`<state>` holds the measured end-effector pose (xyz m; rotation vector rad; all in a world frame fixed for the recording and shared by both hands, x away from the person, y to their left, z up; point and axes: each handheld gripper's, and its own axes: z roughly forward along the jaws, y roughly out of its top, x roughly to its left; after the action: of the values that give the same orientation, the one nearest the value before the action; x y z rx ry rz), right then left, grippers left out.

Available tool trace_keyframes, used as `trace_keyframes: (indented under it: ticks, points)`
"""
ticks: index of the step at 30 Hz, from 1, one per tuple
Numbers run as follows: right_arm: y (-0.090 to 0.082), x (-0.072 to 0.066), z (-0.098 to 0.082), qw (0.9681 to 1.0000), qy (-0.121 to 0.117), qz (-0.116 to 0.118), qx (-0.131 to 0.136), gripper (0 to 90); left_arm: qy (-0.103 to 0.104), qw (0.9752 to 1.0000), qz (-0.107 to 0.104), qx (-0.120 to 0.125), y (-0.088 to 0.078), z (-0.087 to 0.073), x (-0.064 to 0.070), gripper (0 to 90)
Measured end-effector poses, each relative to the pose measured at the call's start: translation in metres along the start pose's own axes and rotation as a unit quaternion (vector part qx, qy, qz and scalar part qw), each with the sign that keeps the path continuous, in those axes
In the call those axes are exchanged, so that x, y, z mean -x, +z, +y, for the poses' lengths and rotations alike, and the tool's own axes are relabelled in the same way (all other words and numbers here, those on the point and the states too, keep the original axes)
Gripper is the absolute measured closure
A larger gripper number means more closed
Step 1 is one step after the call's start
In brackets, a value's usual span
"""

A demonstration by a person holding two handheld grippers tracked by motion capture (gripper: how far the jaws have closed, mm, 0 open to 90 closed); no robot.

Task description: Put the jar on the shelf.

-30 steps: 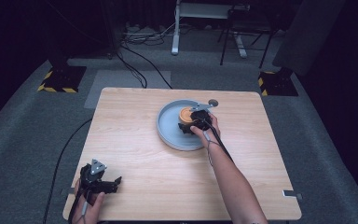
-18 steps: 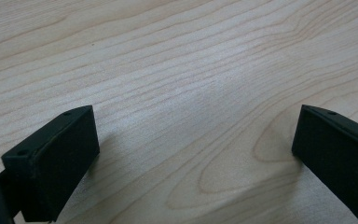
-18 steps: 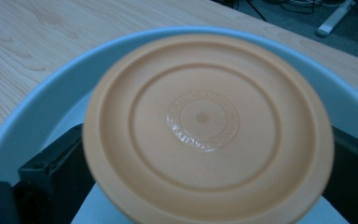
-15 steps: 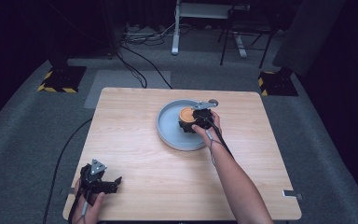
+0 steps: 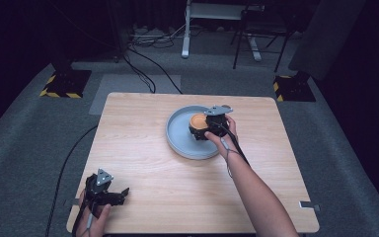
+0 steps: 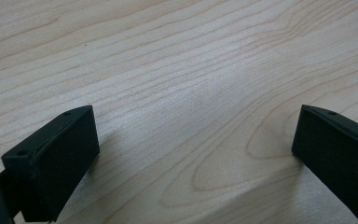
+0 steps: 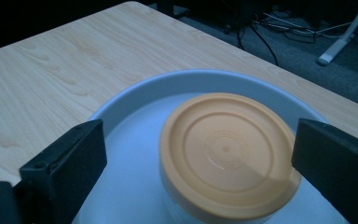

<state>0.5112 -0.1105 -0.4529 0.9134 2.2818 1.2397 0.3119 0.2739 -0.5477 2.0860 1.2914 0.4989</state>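
Room: dark studio, grey carpet, cables and stands beyond a pale wooden desk [image 5: 143,148].
Plate: grey-blue plate [image 5: 177,143] sits right of the desk's centre, a shallow rim keeping its load in place.
Container: white tub with an orange lid [image 7: 226,149] stands upright on the plate, toward its far right side.
Right tongs: right tongs [image 7: 200,163] are spread wide, one jaw on each side of the tub, neither touching it; the hand sits just behind the tub in the high view [image 5: 214,123]. My guess is they are lined up to straddle it at lid height.
Left tongs: left tongs [image 5: 109,195] rest at the near left corner, released, jaws apart over bare wood, likely parked out of the way.
Writing: the lid bears moulded concentric rings with faint embossed marks, too small to read.
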Motion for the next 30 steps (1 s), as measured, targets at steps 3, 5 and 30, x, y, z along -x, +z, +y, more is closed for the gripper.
trace_keyframes:
  ticks: [3, 5, 30]
  points:
    - [-0.005, -0.006, 0.002, 1.0000, -0.003, 0.008, 0.004, 3.1, 0.000, 1.0000, 0.000, 0.000, 0.000, 0.000, 0.000, 0.4]
    - [-0.007, -0.010, 0.003, 0.9999, -0.006, 0.011, 0.005, 3.1, 0.000, 1.0000, 0.000, 0.000, 0.000, 0.000, 0.000, 0.4]
    - [-0.053, -0.054, 0.004, 0.9976, -0.027, 0.057, 0.030, 3.1, 0.000, 1.0000, 0.000, 0.000, 0.000, 0.000, 0.000, 0.4]
